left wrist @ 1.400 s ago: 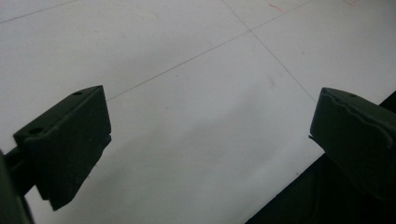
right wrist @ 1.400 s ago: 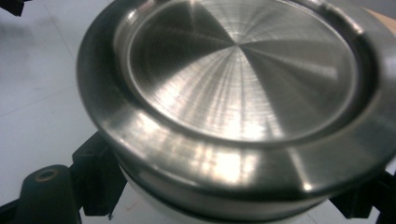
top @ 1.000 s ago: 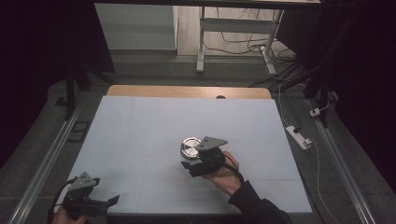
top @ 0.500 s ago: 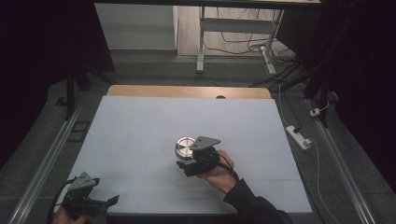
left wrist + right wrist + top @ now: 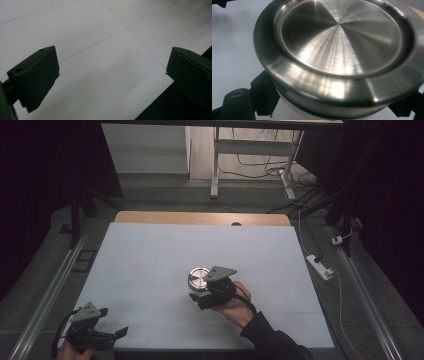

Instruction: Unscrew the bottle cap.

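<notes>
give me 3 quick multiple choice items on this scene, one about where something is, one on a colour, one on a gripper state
1. Where is the left gripper?
A. at the table's near left corner
B. beside the metal lid
C. at the far edge

2. What colour is the lid on the container?
A. red
B. brushed silver
C. black

3. How do the left gripper's jaws stand?
A. shut on the lid
B. shut on nothing
C. wide apart, nothing between

Answers:
1 A, the high view shows it low at the left of the white table.
2 B, the right gripper view shows shiny steel.
3 C, the left gripper view shows bare table between them.
</notes>
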Action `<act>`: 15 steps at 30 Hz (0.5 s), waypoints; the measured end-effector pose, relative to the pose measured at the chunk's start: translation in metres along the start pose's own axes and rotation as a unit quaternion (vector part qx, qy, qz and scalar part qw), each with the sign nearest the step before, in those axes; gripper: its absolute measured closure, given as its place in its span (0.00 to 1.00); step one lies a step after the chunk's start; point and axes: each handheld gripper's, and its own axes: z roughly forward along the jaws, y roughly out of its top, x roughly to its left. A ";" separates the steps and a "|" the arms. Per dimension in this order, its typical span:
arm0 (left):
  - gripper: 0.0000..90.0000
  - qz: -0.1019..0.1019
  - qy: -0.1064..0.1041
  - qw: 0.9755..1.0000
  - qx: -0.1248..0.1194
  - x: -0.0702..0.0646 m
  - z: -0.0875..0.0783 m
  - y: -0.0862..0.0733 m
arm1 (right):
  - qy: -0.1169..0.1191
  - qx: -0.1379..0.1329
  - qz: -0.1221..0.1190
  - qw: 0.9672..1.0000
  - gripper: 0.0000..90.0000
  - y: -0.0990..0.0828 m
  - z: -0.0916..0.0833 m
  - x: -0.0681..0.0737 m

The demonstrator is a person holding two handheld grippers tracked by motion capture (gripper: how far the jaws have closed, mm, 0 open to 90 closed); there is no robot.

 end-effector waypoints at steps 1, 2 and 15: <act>0.00 0.003 -0.008 1.000 -0.001 -0.001 0.001 0.002 | 0.001 0.001 0.000 1.000 0.17 0.000 0.000 0.000; 0.00 0.008 -0.020 1.000 -0.002 -0.002 0.001 0.003 | 0.001 0.001 0.000 1.000 0.17 0.000 0.000 0.000; 0.00 0.046 -0.099 0.994 -0.028 -0.008 0.012 0.030 | 0.008 -0.001 -0.004 1.000 0.17 0.001 -0.002 0.003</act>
